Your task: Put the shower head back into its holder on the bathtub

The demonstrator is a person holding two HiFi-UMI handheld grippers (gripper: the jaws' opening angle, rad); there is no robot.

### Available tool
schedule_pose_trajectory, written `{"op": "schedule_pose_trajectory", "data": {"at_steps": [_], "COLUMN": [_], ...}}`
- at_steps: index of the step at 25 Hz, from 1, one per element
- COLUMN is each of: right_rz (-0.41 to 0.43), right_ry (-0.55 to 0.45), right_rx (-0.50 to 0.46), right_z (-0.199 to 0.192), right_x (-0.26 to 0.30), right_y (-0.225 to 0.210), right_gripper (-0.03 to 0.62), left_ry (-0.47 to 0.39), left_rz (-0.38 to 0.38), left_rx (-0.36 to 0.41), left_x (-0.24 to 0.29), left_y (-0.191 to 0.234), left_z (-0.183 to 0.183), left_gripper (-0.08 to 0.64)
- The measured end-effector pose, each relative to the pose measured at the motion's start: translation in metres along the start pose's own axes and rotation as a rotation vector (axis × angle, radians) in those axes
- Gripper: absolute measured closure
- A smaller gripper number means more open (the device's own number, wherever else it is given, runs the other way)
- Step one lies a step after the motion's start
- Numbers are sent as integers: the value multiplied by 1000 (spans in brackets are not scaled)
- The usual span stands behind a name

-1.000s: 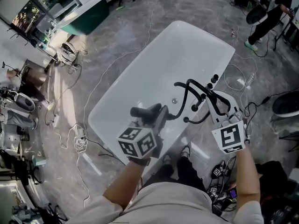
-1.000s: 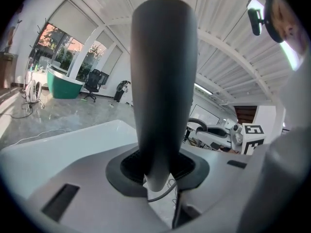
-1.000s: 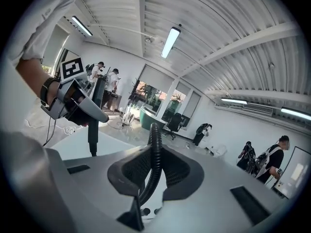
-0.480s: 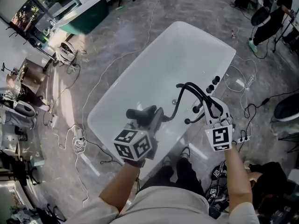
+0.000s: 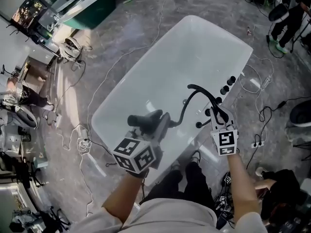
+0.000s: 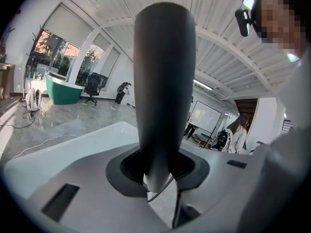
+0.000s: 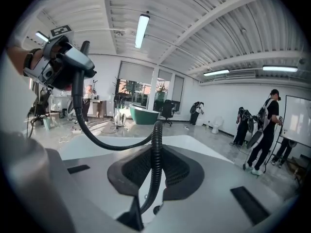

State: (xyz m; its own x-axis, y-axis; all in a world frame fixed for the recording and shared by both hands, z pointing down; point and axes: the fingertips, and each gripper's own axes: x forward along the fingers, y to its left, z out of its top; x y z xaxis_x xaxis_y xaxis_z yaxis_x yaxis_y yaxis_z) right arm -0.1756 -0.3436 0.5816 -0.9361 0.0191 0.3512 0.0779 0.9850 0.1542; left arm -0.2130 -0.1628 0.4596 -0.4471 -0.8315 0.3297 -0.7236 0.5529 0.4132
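Shower head (image 5: 145,118) is clamped in the left gripper (image 6: 160,174); its handle rises between the pads in the left gripper view, and the jaws are closed on it. It hangs over the near end of the bathtub (image 5: 194,47), inside the rim, well apart from the black fittings (image 5: 232,80) on the tub's right edge. The right gripper (image 7: 154,174) is closed on the hose (image 5: 186,101), which passes between its ribbed dark pads; this gripper stands at the right rim, just beside the fittings. The hose runs from the shower head in one arc over the tub to the right gripper.

Count: one shower head; one hose; two grippers, each bearing one marker cube (image 5: 136,154); one white bathtub; one teal tub (image 5: 92,12) far off at upper left; round fittings along the rim, at least three, exact number not readable.

Materials: shower head dark, smooth, tapered, matt; hose black, corrugated, flexible; bathtub white, glossy, a rounded oblong; floor (image 5: 121,47) grey, marbled, polished, with loose white cables (image 5: 82,144) trailing across it.
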Motion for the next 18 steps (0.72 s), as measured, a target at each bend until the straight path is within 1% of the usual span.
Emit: {"op": "schedule_pose_trajectory", "data": {"at_steps": [5,11,18], "right_rz": [22,49,74], "right_ry": [69,138,211], "right_rx": [82,174,240], "right_z": [-53,-107,-167], "right_x": [22,36,60], "right_y": [10,24,53], "right_gripper": [529,529,529], "left_ry": [-20,-26,-23], "left_rz": [5,-3,-18], "left_rx": [11,21,24], "left_x": [7,16,24], "left_y": [7,14,22], "left_z": [3,-3,-8], "left_gripper": [457,457,457]}}
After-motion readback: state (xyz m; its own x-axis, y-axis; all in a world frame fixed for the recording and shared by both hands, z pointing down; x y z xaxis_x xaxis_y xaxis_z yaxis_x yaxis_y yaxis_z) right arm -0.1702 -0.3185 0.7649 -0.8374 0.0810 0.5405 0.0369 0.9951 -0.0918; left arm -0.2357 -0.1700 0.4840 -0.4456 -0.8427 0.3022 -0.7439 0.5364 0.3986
